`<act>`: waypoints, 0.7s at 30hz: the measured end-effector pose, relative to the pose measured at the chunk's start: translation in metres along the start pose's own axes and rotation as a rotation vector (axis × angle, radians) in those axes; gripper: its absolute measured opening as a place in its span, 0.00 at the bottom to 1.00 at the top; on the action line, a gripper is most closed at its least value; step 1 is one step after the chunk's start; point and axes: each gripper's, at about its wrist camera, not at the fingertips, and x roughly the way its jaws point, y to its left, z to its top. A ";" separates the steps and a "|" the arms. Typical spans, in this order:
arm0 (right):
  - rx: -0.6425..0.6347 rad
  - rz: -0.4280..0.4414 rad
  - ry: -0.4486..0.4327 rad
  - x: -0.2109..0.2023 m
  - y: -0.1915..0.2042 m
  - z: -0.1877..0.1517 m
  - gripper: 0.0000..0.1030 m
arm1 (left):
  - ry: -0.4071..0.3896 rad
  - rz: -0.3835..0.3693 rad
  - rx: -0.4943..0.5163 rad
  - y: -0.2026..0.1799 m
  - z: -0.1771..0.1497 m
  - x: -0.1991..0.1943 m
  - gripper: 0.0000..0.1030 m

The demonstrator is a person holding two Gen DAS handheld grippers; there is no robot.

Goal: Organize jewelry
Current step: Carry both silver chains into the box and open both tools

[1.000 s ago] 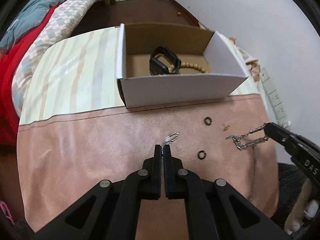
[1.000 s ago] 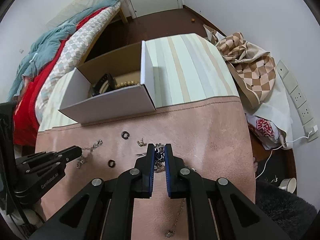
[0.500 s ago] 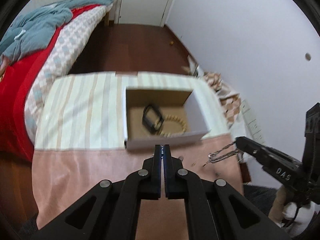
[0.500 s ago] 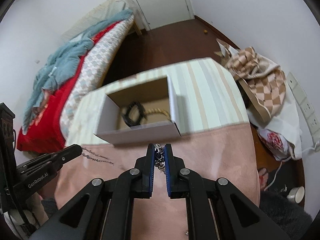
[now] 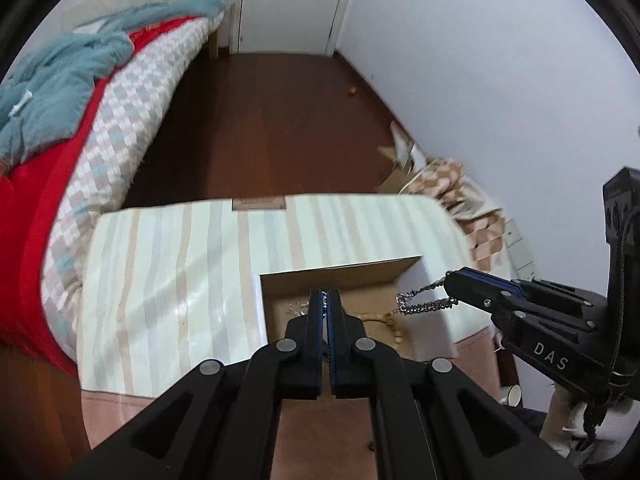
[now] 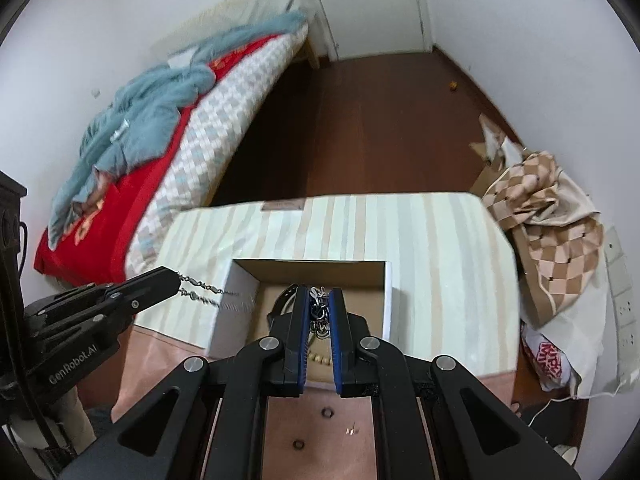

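Silver chain (image 5: 424, 301) is pinched in the right tool (image 5: 454, 287), dangling in two short loops over the right part of the open cardboard box (image 5: 340, 276). From its own camera, the right tool (image 6: 320, 294) has its blue-lined fingers (image 6: 301, 320) pressed together on that bunched chain (image 6: 319, 312), right above the box (image 6: 310, 266). Left tool (image 5: 324, 295) is clamped shut too, holding a thin beaded chain (image 6: 204, 292) that trails from its tip (image 6: 176, 280) toward the box's left wall. Inside the box you can make out a black strap (image 6: 284, 298) and a string of tan wooden beads (image 6: 318, 358). Box sits on the desk (image 6: 440, 248) where the striped cloth meets the pink mat (image 6: 320, 432). Two small dark rings (image 6: 327, 413) and a tiny silver bit (image 6: 350, 432) lie on the near part of the mat. Bed with red and blue covers (image 6: 132, 152) is off to the far left.
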 end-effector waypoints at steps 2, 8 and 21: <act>0.000 0.003 0.051 0.027 -0.002 0.009 0.09 | 0.028 0.007 -0.016 0.008 0.003 0.016 0.00; 0.006 0.019 0.115 0.072 -0.002 0.017 0.09 | 0.087 0.004 -0.060 0.024 0.008 0.044 0.00; -0.022 -0.123 0.193 0.085 -0.018 0.015 0.35 | 0.113 0.148 -0.076 0.019 0.004 0.043 0.05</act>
